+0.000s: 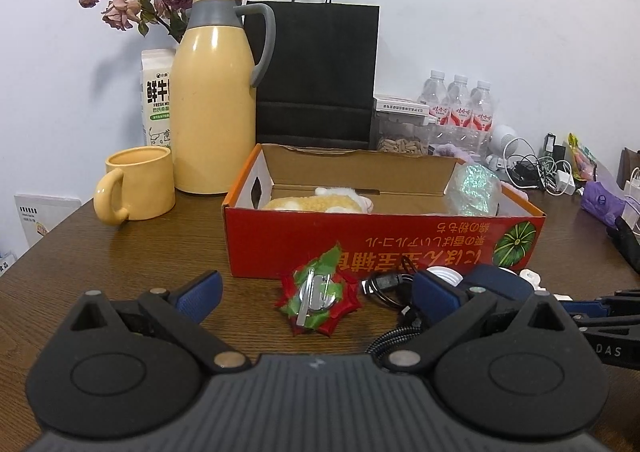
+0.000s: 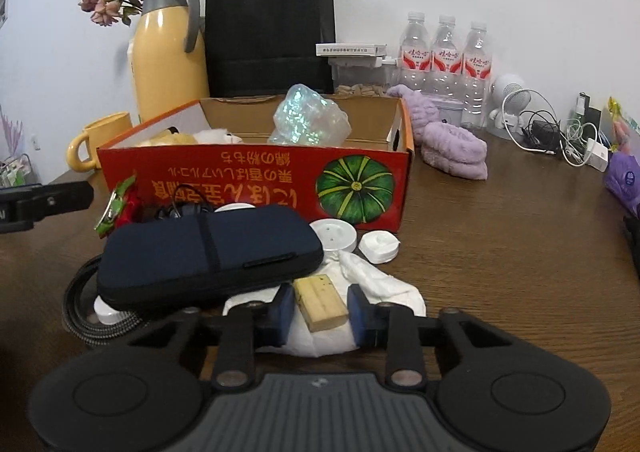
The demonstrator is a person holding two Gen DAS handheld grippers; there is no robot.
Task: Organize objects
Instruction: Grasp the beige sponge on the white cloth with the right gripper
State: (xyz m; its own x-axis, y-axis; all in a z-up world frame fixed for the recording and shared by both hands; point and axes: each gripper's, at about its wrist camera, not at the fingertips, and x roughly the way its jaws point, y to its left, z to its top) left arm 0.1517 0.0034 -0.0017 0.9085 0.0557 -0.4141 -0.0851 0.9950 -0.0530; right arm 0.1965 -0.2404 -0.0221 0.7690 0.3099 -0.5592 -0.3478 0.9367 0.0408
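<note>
An open red cardboard box [image 1: 384, 248] [image 2: 256, 175] holds a plush toy [image 1: 316, 203] and an iridescent wrapped bundle [image 2: 308, 119]. My left gripper [image 1: 316, 292] is open, its jaws wide on either side of a red and green bow with a metal clip [image 1: 316, 298] lying in front of the box. My right gripper [image 2: 320, 312] is part closed around a small yellow block [image 2: 320, 302] that rests on white cloth [image 2: 360, 292]; the pads stand close to its sides with narrow gaps. A dark blue pouch [image 2: 208, 256] lies to its left.
A yellow thermos [image 1: 216, 107], yellow mug [image 1: 136, 183], milk carton [image 1: 156, 99], black paper bag [image 1: 316, 71], dried roses and three water bottles [image 2: 444, 51] stand behind the box. White round caps [image 2: 334, 234], a braided cable [image 2: 80, 316], purple cloth [image 2: 452, 147] and chargers [image 2: 560, 135] lie around.
</note>
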